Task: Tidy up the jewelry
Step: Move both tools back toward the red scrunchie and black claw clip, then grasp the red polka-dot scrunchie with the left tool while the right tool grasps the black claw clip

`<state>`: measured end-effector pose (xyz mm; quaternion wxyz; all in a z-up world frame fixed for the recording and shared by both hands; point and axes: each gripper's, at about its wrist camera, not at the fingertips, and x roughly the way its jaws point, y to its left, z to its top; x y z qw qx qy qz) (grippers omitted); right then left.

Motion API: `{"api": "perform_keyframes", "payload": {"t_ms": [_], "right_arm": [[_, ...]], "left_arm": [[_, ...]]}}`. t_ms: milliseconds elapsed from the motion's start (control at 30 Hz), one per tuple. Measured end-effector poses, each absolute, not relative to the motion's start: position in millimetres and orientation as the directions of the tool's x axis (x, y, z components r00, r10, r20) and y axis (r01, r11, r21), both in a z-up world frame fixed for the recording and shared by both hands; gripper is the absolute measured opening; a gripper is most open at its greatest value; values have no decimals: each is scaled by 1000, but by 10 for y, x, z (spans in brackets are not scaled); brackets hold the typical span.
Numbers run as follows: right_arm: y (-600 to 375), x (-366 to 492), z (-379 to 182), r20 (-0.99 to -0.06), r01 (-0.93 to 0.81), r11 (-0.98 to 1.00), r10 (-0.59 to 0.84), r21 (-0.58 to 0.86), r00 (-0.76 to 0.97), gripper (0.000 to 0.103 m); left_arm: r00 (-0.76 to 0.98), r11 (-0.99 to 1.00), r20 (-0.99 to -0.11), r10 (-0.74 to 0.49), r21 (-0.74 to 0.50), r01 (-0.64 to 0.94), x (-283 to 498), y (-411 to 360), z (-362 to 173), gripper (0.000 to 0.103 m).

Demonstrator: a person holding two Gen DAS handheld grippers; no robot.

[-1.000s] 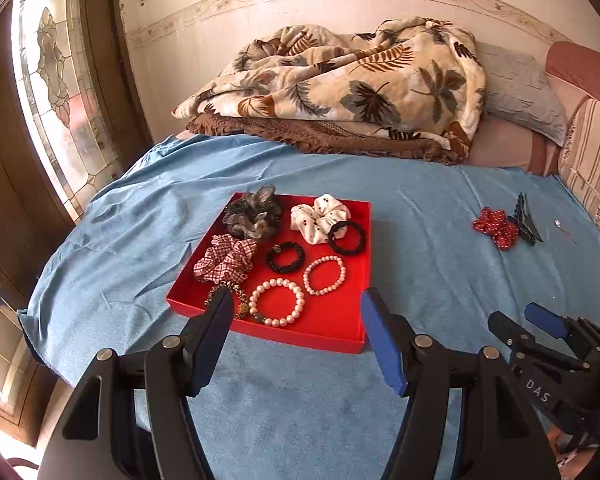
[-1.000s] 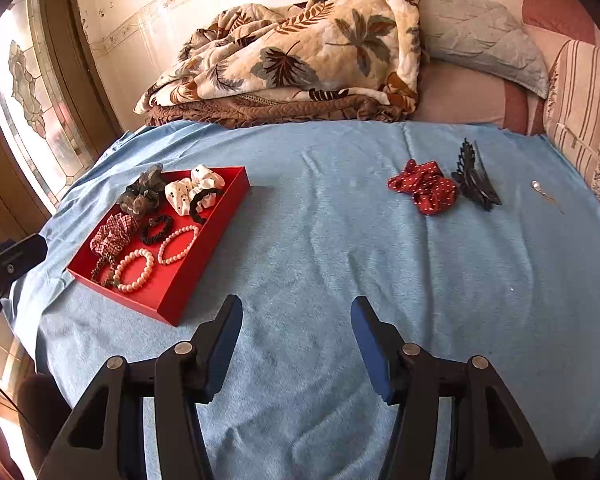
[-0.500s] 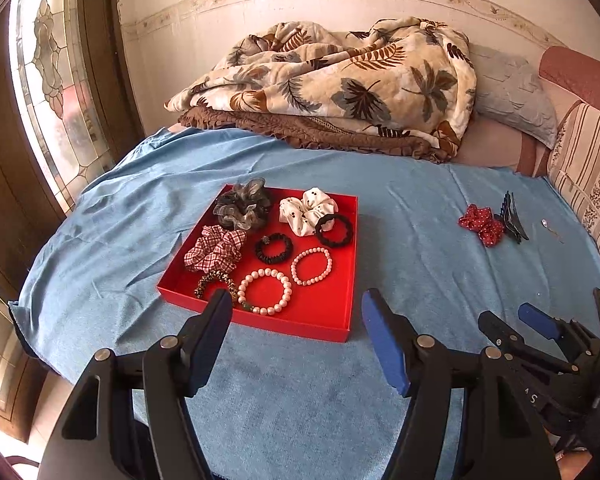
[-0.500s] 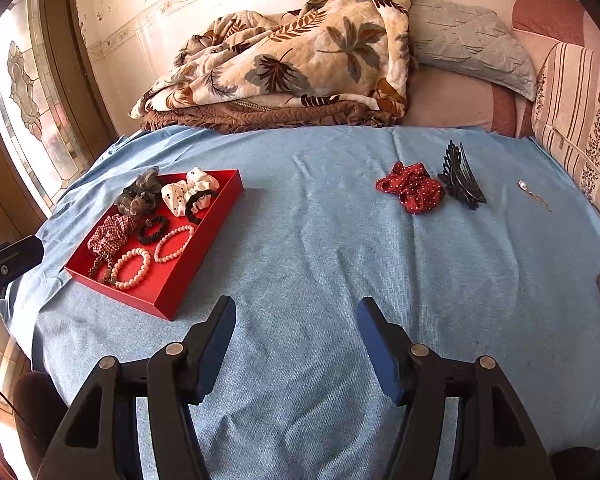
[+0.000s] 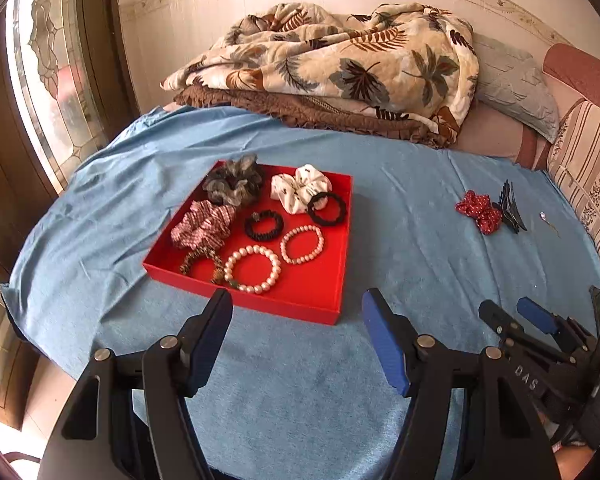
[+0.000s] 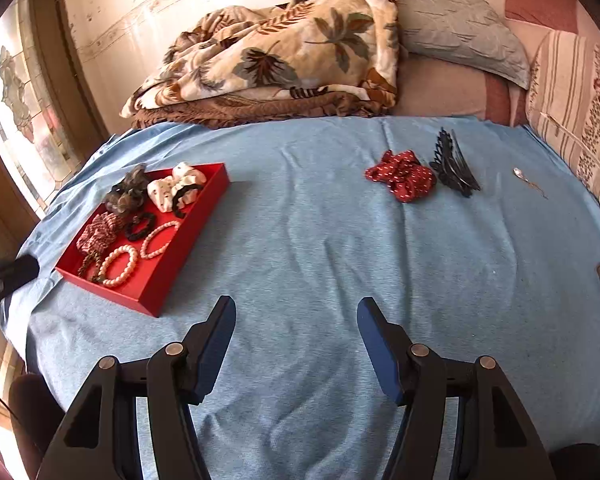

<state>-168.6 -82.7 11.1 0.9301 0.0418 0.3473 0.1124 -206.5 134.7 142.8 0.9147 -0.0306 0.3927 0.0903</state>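
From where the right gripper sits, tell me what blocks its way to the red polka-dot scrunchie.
Nothing visible does. Only bare blue sheet lies between the open right gripper and the red polka-dot scrunchie. The black hair claw sits just beyond it on the right, close beside it.

Both grippers are just hanging there, angled downward. Left gripper has its jaws spread wide with nothing between them, right gripper same deal, and it sits just beside the left one.
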Motion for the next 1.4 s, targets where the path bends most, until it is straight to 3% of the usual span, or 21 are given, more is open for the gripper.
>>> {"api": "perform_keyframes", "payload": {"t_ms": [300, 633, 1400], "right_arm": [[-1414, -1294, -22, -661, -62, 991, 127, 120, 740, 68], [-2123, -661, 2, -668, 85, 981, 56, 176, 742, 68], [-2458, -432, -39, -629, 50, 985, 67, 166, 775, 68]], "left_arm": [[673, 994, -735, 88, 17, -112, -2064, 1116, 1129, 67], [634, 996, -769, 86, 43, -84, -1758, 1028, 911, 67], [628, 973, -765, 146, 227, 51, -1075, 298, 876, 67]]}}
